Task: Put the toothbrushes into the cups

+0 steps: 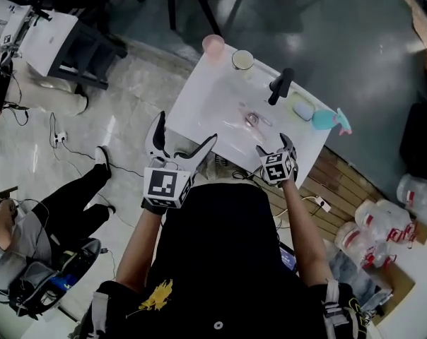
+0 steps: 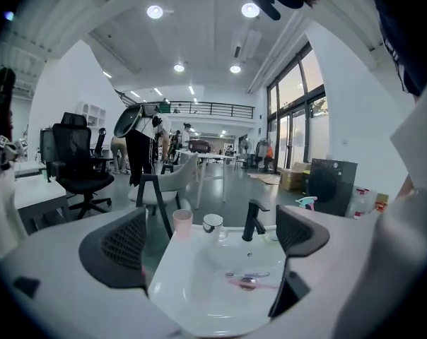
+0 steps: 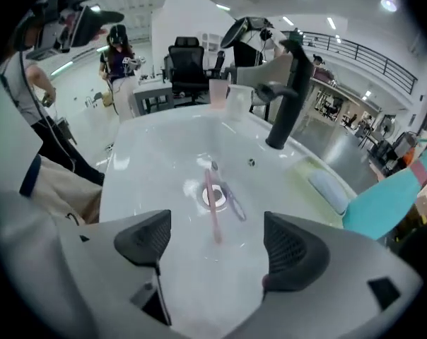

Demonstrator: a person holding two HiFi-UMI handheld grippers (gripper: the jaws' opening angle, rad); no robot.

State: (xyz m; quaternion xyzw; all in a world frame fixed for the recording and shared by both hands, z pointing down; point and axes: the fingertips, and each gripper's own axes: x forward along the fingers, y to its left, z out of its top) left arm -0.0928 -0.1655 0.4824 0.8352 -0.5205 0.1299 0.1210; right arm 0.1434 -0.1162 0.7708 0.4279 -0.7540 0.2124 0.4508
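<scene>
A pink toothbrush (image 3: 212,207) and a purple toothbrush (image 3: 229,195) lie crossed over the drain of the white sink (image 1: 199,111); in the left gripper view the pink toothbrush (image 2: 254,284) lies just in front of the purple toothbrush (image 2: 247,275). A pink cup (image 1: 213,46) and a white cup (image 1: 242,60) stand on the sink's far rim, left of the black faucet (image 1: 281,85). My right gripper (image 3: 217,242) hangs open just above the basin, short of the brushes, with nothing between its fingers. My left gripper (image 1: 182,140) is open and empty off the sink's near-left edge.
A pale blue soap bar (image 1: 303,109) and a teal spray bottle (image 1: 330,119) sit on the sink's right rim. A seated person (image 1: 37,224) is at the lower left, with cables on the floor. Plastic bottles (image 1: 383,224) lie at the right.
</scene>
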